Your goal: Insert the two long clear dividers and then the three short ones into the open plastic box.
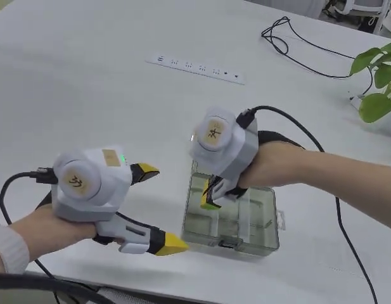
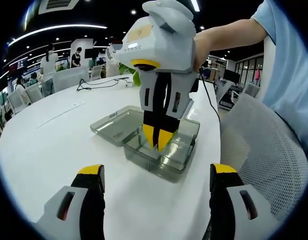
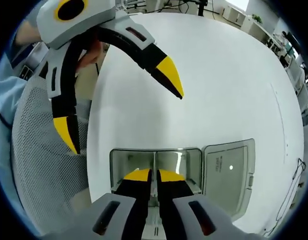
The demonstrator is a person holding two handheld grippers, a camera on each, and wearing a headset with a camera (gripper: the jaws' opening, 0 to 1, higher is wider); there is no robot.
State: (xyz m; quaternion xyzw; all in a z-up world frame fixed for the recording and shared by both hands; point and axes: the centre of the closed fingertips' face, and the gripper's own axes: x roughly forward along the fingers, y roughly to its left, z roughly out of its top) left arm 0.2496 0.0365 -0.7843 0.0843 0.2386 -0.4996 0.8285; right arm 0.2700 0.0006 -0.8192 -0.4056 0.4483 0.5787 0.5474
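Plastic box [image 1: 262, 215] open on table [image 1: 87, 95], lid [image 3: 228, 172] flat beside it | clear dividers [image 1: 230, 221] already grid the tray, count unclear, probably late stage | right gripper [image 1: 208, 201] tips inside, jaws nearly together, cannot tell if pinching a divider | left gripper [image 1: 163, 207] wide, empty, near

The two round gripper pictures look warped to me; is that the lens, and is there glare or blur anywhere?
Yes, it's the lens: in the left gripper view the table curves and the ceiling lights glare; in the right gripper view the table bulges around the plastic box; the head view has straight lines, even light and only faint shadows.
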